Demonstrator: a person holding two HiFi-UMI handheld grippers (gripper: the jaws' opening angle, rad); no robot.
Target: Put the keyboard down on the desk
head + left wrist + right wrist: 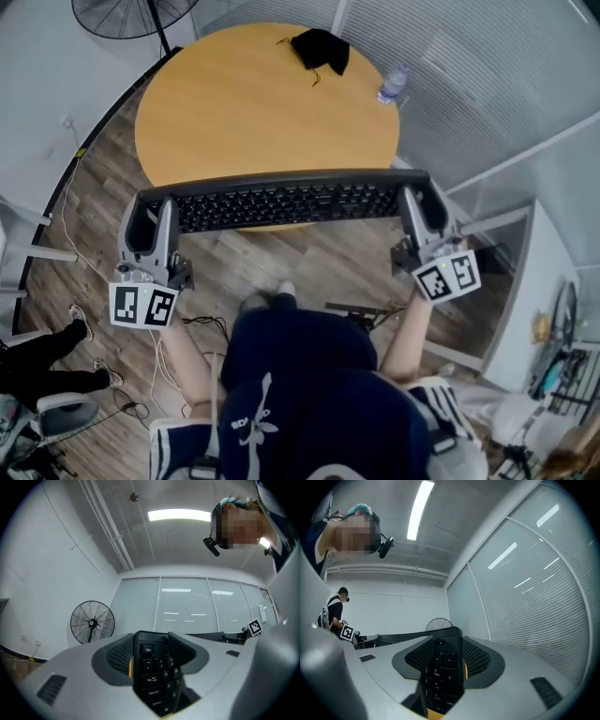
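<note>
Wood-toned and round, the desk fills the upper middle of the head view with most of its top bare. Only a black cloth and a water bottle lie near its far rim at upper right, and a fan stands past its upper-left edge. The black keyboard stretches level across the desk's near edge at mid-frame, with the left gripper clamped on its left end and the right gripper clamped on its right end.
</note>
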